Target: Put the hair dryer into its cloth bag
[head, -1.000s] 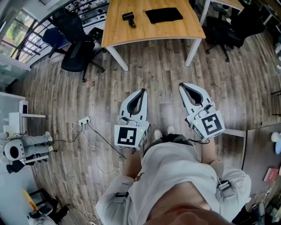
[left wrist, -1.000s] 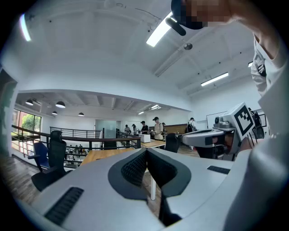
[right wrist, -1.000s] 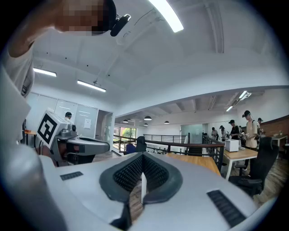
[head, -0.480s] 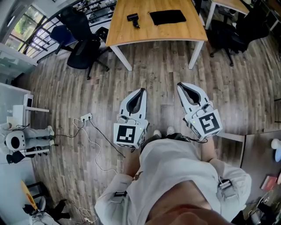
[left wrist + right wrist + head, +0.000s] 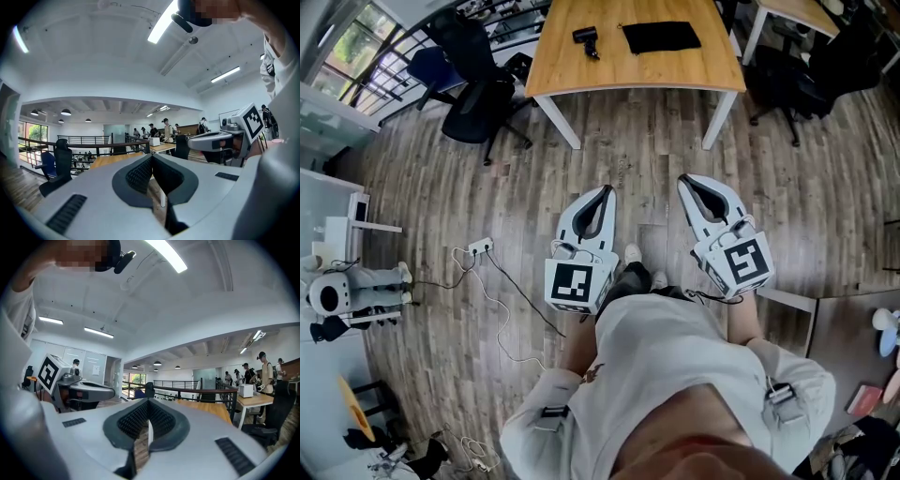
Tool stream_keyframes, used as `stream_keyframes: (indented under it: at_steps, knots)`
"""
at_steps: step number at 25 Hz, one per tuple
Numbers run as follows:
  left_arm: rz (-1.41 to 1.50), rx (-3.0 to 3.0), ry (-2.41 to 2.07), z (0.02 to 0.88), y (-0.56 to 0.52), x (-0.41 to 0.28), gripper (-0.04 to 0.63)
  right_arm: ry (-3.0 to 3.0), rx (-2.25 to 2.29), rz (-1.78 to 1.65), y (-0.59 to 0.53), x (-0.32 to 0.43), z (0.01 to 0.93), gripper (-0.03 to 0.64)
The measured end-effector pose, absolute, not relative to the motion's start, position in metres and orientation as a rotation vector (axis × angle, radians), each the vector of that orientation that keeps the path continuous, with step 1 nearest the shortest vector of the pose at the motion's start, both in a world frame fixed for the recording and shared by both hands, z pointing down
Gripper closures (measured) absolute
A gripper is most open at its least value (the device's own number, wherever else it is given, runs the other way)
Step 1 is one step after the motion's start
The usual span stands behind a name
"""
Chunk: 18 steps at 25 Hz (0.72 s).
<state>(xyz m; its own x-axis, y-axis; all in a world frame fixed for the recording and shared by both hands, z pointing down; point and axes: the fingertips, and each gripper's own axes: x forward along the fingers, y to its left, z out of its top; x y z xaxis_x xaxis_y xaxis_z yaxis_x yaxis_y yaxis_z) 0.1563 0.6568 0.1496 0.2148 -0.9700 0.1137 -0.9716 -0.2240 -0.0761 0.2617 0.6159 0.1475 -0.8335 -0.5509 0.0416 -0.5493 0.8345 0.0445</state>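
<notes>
Now your left gripper and right gripper are squeezed shut on nothing — the hair dryer and cloth bag lie on the table at twelve o'clock.

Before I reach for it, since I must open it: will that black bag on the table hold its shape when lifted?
Probably floppy: the bag lies flat as a thin sheet on the table. Likely light, so it may slide when pushed.
</notes>
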Motion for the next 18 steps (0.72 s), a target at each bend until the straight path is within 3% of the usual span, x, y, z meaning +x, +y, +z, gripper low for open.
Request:
stream_keyframes:
  at_steps: [18]
  knots:
    - [0.174,2.48,-1.92,0.15,0.564,0.075,0.577,-2.884,0.936,-0.076,0.528,0.184,0.149,0.597]
